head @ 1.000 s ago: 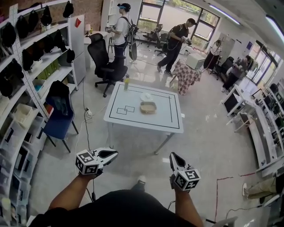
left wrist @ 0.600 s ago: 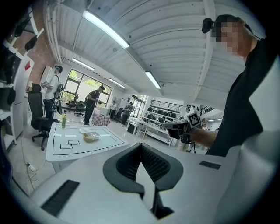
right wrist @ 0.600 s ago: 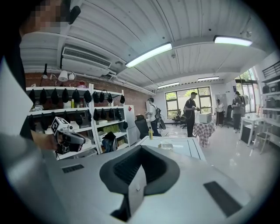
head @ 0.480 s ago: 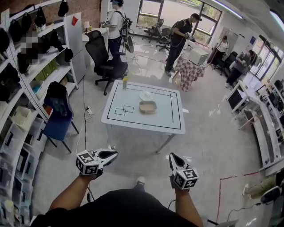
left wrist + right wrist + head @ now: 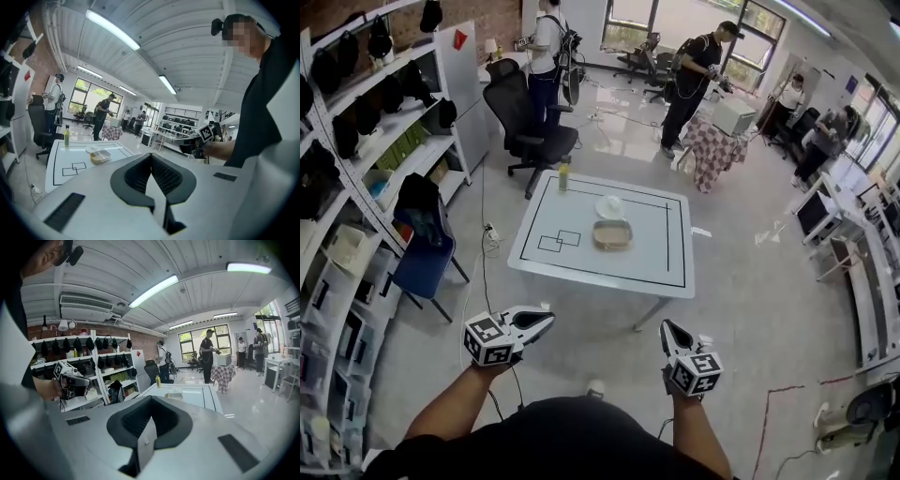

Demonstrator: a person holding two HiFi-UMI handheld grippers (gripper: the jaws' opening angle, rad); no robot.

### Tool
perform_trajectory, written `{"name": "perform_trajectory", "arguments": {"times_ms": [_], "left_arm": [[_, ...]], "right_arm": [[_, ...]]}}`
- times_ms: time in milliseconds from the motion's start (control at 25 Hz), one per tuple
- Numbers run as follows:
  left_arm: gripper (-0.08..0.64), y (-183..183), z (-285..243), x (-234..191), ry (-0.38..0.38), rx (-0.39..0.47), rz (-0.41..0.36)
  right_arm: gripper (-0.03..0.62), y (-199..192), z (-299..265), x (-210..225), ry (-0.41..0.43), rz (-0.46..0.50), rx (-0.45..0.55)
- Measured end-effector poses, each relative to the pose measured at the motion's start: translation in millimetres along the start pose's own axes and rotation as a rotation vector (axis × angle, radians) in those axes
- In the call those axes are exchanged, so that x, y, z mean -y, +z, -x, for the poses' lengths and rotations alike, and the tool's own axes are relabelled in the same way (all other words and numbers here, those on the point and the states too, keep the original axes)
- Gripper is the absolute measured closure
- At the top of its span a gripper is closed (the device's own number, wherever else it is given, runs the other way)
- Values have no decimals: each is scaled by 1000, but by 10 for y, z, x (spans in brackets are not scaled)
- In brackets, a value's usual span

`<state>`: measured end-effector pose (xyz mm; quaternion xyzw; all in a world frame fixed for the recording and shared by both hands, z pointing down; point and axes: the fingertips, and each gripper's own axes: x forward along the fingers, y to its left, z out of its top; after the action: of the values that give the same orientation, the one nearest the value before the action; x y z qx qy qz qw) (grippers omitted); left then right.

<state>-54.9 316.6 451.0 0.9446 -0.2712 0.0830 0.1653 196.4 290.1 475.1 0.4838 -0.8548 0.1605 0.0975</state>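
Daylight is filling a bright workshop with a pale, glossy floor [image 5: 750,309]. Shelves [image 5: 356,131] are running along the left wall and carrying dark bags [image 5: 417,84], and a blue chair [image 5: 422,246] is standing just beside them. A black office chair [image 5: 525,122] is standing beyond the table's far left corner. Two people [image 5: 546,47] are standing farther back, near the windows.

A white table [image 5: 647,246] is standing in the middle of the floor, well apart from the wearer. A black rectangle is running round its top, and two small outlined squares [image 5: 560,241] are lying on its left part.

The tray [image 5: 612,234] is sitting near the table's middle; it is showing as shallow, tan and rectangular with rounded corners. A white dish [image 5: 609,206] is lying just behind it, and a yellow-green bottle [image 5: 564,175] is standing upright at the far left corner.

The left hand-held gripper [image 5: 546,319] is hanging low over the floor and pointing toward the table. Its jaws are pressing together with nothing between them. The right hand-held gripper [image 5: 667,327] is hanging level with it, likewise over the floor. Its jaws are also meeting and gripping nothing.
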Motion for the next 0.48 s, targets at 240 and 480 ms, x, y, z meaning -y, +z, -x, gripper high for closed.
{"name": "perform_trajectory", "arguments": {"times_ms": [240,480], "left_arm": [[538,276,-377,-273,48,6,-19],[538,420,-764,-472,85,24,-7]], "right_arm": [[580,274,-284,493,25,5,17],[580,410,-558,931,61,19,5]]}}
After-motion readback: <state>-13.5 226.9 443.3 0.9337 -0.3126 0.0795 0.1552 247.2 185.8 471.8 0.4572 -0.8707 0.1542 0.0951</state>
